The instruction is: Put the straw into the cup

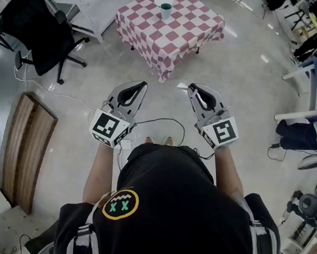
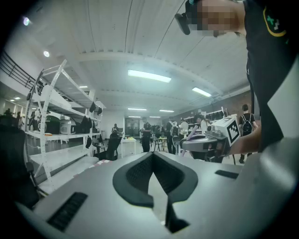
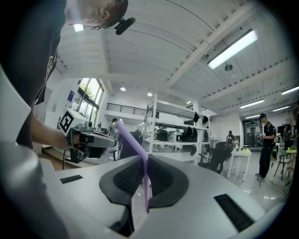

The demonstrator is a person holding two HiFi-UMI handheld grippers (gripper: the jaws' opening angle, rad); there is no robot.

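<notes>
Each gripper carries a cube with black-and-white square markers, and the person's black shirt [image 1: 171, 206] bears a yellow ring with two green crosses inside it; no other print can be read. The left gripper [image 1: 142, 86] has its jaws brought together at the tips with nothing between them, which its own view shows plainly. The right gripper [image 3: 142, 161] is clamped on the straw [image 3: 133, 140], a thin pale-purple tube that runs up between the dark ribbed pads and then leans out past the tips toward the left gripper. From the left gripper view the same straw shows as a short purple stick rising from the right gripper beside it. Both grippers are held level, side by side and apart, in front of the person's body. Ahead of them lies a wide stretch of bare pale floor [image 1: 242, 65], and beyond that, well apart from both, stands a small table [image 1: 155, 34] under a red-and-white checked cloth that hangs over its edges. The cup [image 1: 165, 9], green with a white rim, stands upright near the table's far edge. Ahead and left of the left gripper is a black office chair [image 1: 40, 29]; to its left a wooden board [image 1: 24, 150] lies on the floor. A thin black cable [image 1: 166, 120] curls on the floor between the grippers.
</notes>
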